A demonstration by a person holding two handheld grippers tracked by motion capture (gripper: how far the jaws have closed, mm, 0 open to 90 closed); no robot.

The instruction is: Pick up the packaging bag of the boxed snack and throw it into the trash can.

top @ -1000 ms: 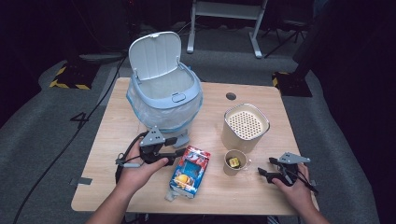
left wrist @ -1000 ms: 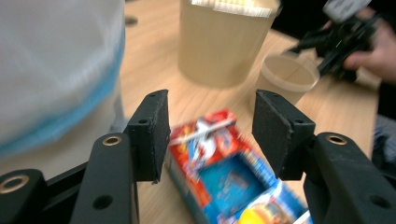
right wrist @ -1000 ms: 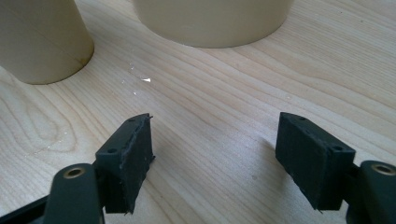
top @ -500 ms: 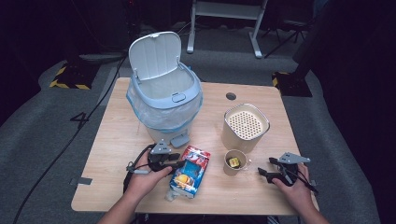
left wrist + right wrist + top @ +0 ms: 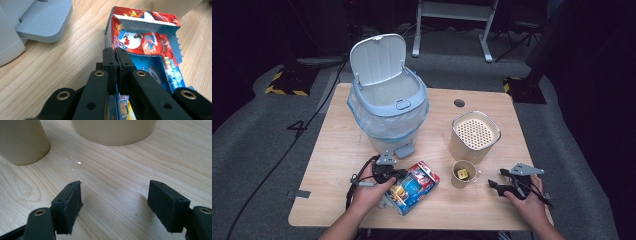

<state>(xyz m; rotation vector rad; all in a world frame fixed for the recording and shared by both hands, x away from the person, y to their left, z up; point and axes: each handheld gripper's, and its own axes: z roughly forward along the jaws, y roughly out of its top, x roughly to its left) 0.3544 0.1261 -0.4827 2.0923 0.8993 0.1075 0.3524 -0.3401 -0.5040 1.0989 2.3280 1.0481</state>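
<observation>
1 wooden table (image 5: 337, 150), dark room; left jaws pinch the carton (image 5: 150, 50), right jaws gape empty.

I see a light wooden bench (image 5: 337, 150) on grey carpet floor (image 5: 257, 150), dark room behind, white frame legs (image 5: 452, 20) beyond.

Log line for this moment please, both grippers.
left gripper: shut on toy box flap | right gripper: open, resting on table, holding nothing | bin: lid up

High view: table (image 5: 337, 150) seen from above, forward and down.
Gripper views: tabletop seen close, low.
Shared: carton (image 5: 412, 186) (image 5: 147, 50).
</observation>
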